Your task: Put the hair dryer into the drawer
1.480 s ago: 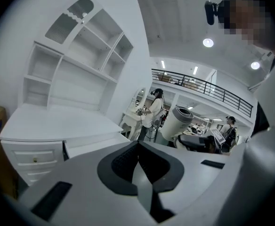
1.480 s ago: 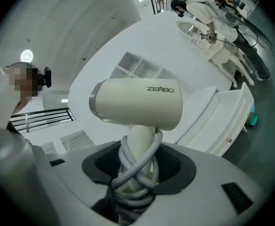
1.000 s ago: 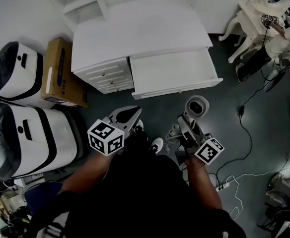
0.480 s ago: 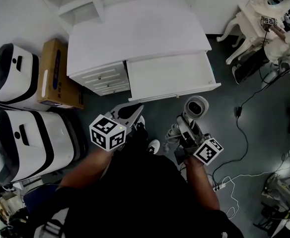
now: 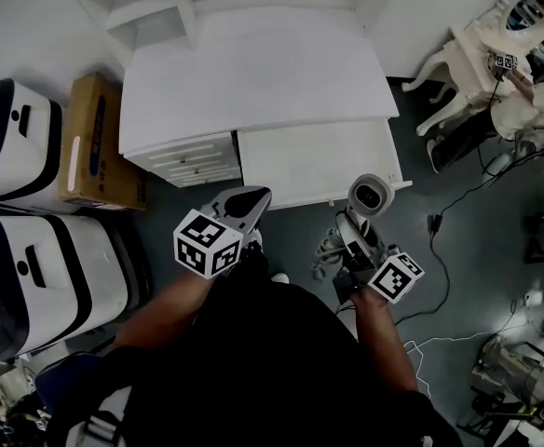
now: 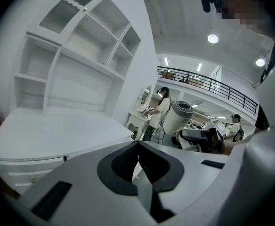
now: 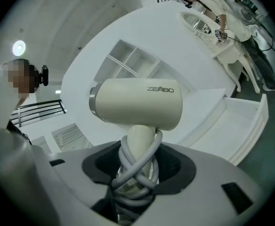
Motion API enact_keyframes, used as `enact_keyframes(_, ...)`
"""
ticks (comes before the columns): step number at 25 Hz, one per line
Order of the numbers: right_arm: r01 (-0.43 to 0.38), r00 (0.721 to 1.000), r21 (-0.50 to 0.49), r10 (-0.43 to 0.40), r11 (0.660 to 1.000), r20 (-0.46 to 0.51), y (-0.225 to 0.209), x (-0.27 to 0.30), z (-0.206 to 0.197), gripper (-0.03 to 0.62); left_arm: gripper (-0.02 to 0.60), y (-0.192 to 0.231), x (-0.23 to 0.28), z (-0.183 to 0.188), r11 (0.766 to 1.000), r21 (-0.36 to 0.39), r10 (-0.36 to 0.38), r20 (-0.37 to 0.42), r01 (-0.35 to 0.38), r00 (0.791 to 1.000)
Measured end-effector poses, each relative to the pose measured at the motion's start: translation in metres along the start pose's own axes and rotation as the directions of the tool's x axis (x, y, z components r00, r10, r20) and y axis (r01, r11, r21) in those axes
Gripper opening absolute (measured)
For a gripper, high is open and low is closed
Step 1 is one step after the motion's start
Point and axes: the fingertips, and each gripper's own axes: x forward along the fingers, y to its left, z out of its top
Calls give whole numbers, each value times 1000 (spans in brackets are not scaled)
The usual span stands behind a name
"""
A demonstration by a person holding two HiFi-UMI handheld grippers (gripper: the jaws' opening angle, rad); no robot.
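Observation:
A cream hair dryer [image 5: 370, 196] with its grey cord wound round the handle stands upright in my right gripper [image 5: 354, 240], which is shut on the handle. In the right gripper view the dryer [image 7: 137, 108] fills the middle above the jaws of that gripper [image 7: 135, 173]. The white drawer [image 5: 309, 161] is pulled open under the desk top [image 5: 253, 73], and the dryer's head sits at its front right corner. The drawer [image 7: 243, 121] also shows at the right of the right gripper view. My left gripper [image 5: 251, 198] hangs shut and empty before the drawer's left end, its jaws [image 6: 138, 145] pressed together.
A small drawer unit [image 5: 193, 159] sits left of the open drawer. Two white and black machines [image 5: 20, 138] [image 5: 48, 268] and a cardboard box [image 5: 90, 142] line the left side. A white chair [image 5: 458, 63] and floor cables [image 5: 458, 231] lie at the right.
Both grippers have come closer to the desk. The dryer's head, earlier clear of the drawer front, now stands at its front right corner.

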Motion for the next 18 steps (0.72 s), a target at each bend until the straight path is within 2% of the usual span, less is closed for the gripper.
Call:
enact_keyframes(5, 3, 999, -6, -3, 1000, -37, -11, 43, 10, 218, 9, 47, 9, 11, 1000, -16, 27, -5, -27, 1000)
enact_keyframes(11, 43, 997, 7, -43, 999, -68, -33, 86, 12, 218, 9, 86, 25, 18, 999, -37, 14, -19, -15, 1000)
enact_keyframes(15, 66, 994, 22, -64, 998, -88, -42, 108, 6, 218, 9, 110, 34, 6, 999, -47, 6, -60, -9, 998)
enact_keyframes(18, 78, 991, 4, -77, 997, -107, -46, 124, 2, 218, 9, 126, 38, -1, 998, -65, 4, -62, -8, 998)
